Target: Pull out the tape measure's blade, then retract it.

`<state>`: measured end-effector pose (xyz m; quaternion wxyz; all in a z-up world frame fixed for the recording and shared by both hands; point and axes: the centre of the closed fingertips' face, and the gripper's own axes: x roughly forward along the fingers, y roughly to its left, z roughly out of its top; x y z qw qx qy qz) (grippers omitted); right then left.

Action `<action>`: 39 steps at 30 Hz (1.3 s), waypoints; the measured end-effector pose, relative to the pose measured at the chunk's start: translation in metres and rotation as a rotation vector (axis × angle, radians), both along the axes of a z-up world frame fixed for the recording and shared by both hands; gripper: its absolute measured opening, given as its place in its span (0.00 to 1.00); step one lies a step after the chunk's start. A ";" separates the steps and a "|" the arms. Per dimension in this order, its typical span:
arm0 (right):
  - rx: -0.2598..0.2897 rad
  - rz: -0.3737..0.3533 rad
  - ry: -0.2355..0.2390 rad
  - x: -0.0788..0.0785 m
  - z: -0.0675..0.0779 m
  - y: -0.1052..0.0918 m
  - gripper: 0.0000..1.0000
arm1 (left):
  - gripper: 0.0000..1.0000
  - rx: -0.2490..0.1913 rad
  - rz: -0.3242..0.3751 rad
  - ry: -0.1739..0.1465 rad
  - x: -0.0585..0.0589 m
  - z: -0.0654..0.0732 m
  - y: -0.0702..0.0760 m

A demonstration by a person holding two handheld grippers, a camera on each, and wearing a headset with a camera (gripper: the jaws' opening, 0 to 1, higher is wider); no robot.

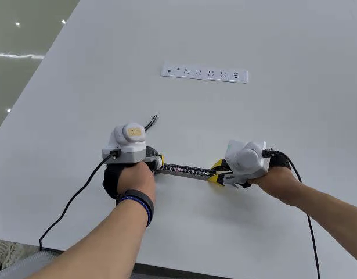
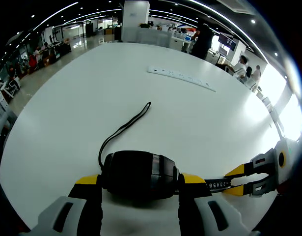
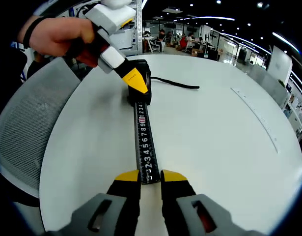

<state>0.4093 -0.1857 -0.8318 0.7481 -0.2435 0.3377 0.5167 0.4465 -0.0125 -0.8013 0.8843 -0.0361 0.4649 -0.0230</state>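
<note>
A black tape measure case (image 2: 139, 174) rests on the white table, held between the yellow-tipped fingers of my left gripper (image 2: 140, 179), which is shut on it. Its black blade (image 3: 145, 145) with white numbers runs out flat over the table to my right gripper (image 3: 150, 175), shut on the blade's end. In the head view the left gripper (image 1: 155, 161) and the right gripper (image 1: 216, 174) face each other, with the blade (image 1: 187, 170) stretched between them. A black wrist strap (image 2: 122, 128) trails from the case across the table.
A white power strip (image 1: 204, 74) lies farther back on the white table (image 1: 253, 116). Black cables (image 1: 74, 200) run from both grippers toward the near table edge. A grey mesh chair back (image 3: 33, 128) stands beside the table.
</note>
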 end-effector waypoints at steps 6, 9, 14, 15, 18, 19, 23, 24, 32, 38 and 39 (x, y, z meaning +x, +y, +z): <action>0.006 -0.003 0.004 0.000 0.000 0.003 0.15 | 0.59 -0.001 0.001 0.000 0.000 0.001 -0.001; 0.010 0.001 0.006 0.001 -0.001 0.009 0.15 | 0.59 -0.002 0.003 0.000 0.001 0.001 -0.001; 0.010 0.014 0.003 0.003 -0.001 0.016 0.15 | 0.59 -0.005 0.002 0.001 0.002 -0.001 0.000; 0.009 0.015 0.003 0.003 -0.001 0.017 0.15 | 0.59 -0.005 0.003 0.001 0.002 -0.001 0.000; 0.011 0.017 0.004 0.005 -0.001 0.019 0.15 | 0.59 -0.006 0.006 0.001 0.003 -0.002 0.000; 0.008 0.020 0.003 0.005 -0.001 0.020 0.15 | 0.59 -0.008 0.007 0.000 0.003 -0.002 0.000; 0.007 0.021 0.006 0.005 -0.001 0.020 0.15 | 0.59 -0.007 0.011 -0.002 0.003 -0.003 0.000; 0.008 0.020 0.007 0.006 -0.001 0.020 0.15 | 0.59 -0.008 0.011 -0.003 0.004 -0.003 0.000; 0.014 0.015 0.012 0.005 -0.001 0.021 0.15 | 0.60 -0.007 0.013 -0.010 0.004 -0.003 -0.001; 0.029 0.007 0.016 0.005 -0.001 0.021 0.15 | 0.62 -0.016 0.012 -0.019 0.004 -0.002 -0.001; 0.030 0.008 0.016 0.005 -0.001 0.021 0.15 | 0.62 -0.014 0.011 -0.015 0.004 -0.002 -0.001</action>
